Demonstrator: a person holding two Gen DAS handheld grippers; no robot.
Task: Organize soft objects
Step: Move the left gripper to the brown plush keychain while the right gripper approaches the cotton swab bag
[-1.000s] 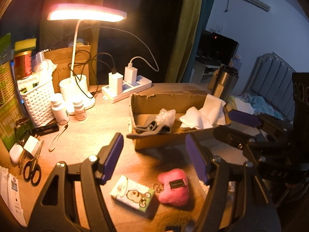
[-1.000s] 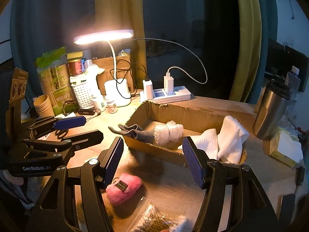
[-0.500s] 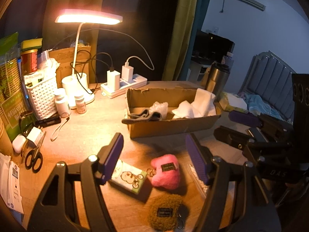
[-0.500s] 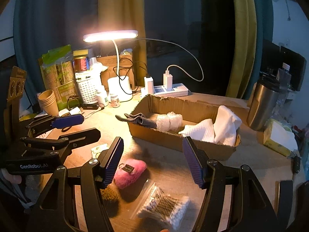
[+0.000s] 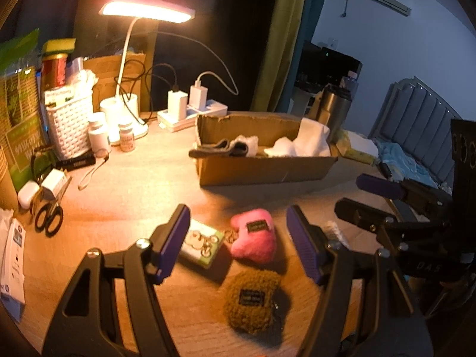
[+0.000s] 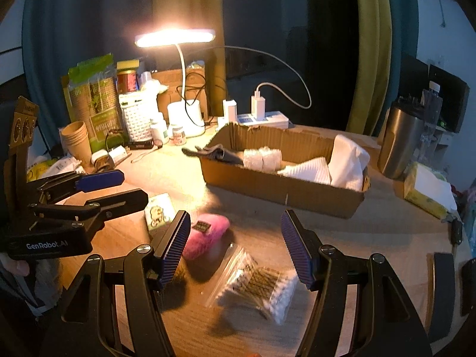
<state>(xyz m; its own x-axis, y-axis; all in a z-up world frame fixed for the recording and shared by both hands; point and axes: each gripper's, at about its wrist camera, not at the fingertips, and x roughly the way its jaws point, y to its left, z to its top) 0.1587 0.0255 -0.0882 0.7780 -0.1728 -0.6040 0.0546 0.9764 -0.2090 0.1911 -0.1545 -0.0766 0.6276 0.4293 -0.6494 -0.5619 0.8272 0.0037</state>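
A pink plush heart (image 5: 254,236) (image 6: 206,233) lies on the wooden table, with an olive fuzzy plush (image 5: 253,300) just in front of it. My left gripper (image 5: 239,239) hangs open above them, nothing between its fingers. My right gripper (image 6: 236,248) is open too, over a bag of cotton swabs (image 6: 257,285), to the right of the pink plush. Behind them a cardboard box (image 5: 261,168) (image 6: 279,184) holds white cloths (image 6: 342,163), a grey sock (image 6: 217,154) over its left edge and a bubble-wrap roll (image 6: 263,157).
A small cartoon tissue pack (image 5: 202,242) lies left of the pink plush. At the back stand a lit desk lamp (image 5: 145,13), a power strip (image 5: 193,113), pill bottles (image 5: 99,132), a white basket (image 5: 70,125) and scissors (image 5: 49,217). A steel tumbler (image 6: 403,142) stands right of the box.
Both grippers have drawn back from the box and sunk slightly. The pink plush, the olive plush and the cotton-swab bag now show more fully beneath them. Jaws unchanged.
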